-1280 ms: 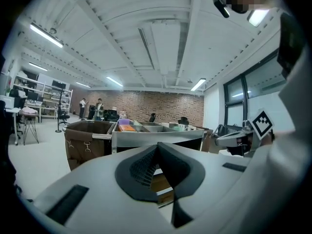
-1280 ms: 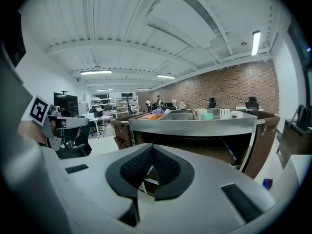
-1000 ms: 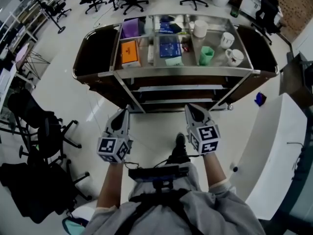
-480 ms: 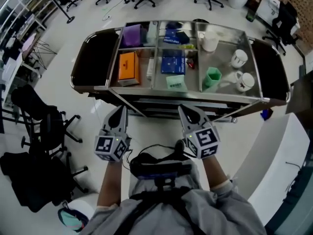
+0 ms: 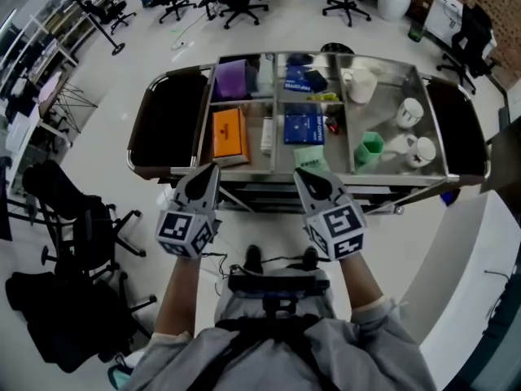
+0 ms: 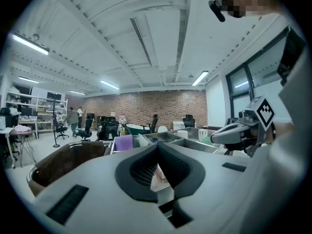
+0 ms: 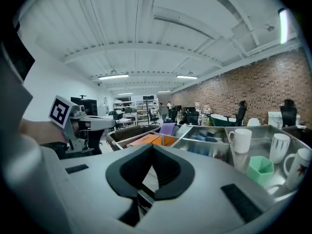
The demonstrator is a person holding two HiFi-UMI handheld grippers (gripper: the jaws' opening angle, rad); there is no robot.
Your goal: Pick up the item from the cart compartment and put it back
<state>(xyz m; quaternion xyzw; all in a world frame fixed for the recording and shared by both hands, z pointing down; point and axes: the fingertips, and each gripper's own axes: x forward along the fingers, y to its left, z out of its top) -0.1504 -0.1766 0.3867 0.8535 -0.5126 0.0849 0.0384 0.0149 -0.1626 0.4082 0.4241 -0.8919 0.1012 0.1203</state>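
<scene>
Approach step, nothing picked: left gripper (image 5: 207,173) and right gripper (image 5: 306,177) both closed, empty, just short of cart (image 5: 391,177) rim; likely item, orange box (image 5: 229,133), in compartment just ahead of left gripper; next: open jaws, reach over rim.

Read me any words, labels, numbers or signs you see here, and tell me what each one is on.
No text is legible.
On the flat orange box: print too small to read.
On the dark blue box: pale print, blurred.
Cubes on left gripper and right gripper: square code patterns, no letters.
</scene>
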